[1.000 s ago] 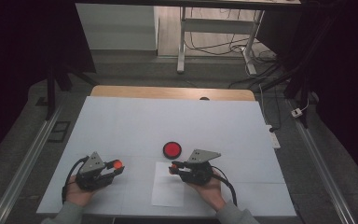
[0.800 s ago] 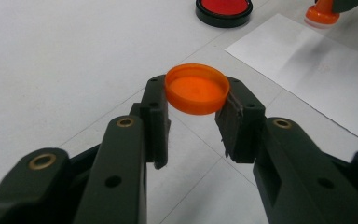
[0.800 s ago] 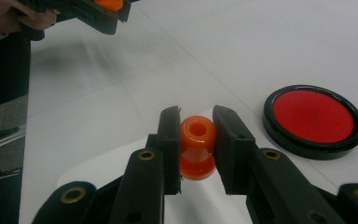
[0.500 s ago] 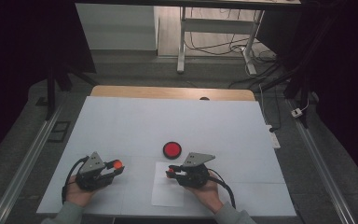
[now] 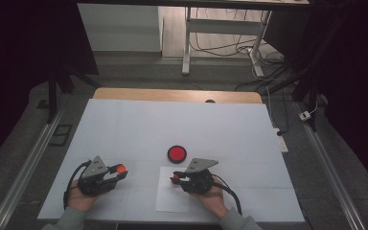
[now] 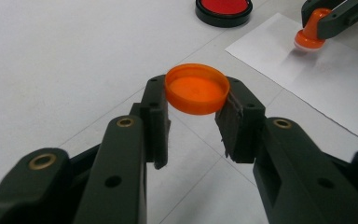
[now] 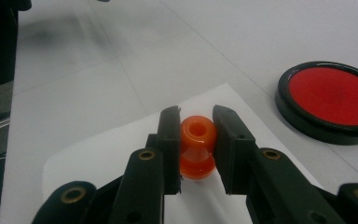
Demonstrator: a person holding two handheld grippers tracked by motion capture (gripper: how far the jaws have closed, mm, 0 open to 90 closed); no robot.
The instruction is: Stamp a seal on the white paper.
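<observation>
My left gripper (image 5: 121,170) rests low over the table's near left, shut on a shallow orange cap (image 6: 196,88) held by its rim between both pads. My right gripper (image 5: 175,179) is shut on a small orange stamp (image 7: 197,147), gripped at its narrow waist. In the left gripper view the stamp (image 6: 310,32) stands upright with its base down on or just above the white paper sheet (image 5: 170,199). A round red ink pad (image 5: 176,153) in a black case lies open just beyond the sheet, apart from both grippers.
The white tabletop (image 5: 172,124) stretches wide beyond the ink pad. A wooden strip (image 5: 172,95) runs along its far edge. Metal rails flank the table left and right, and cables lie on the floor behind.
My right gripper has shifted left and a little nearer, carrying the stamp over the paper's upper edge. The left gripper and its cap have stayed put.
</observation>
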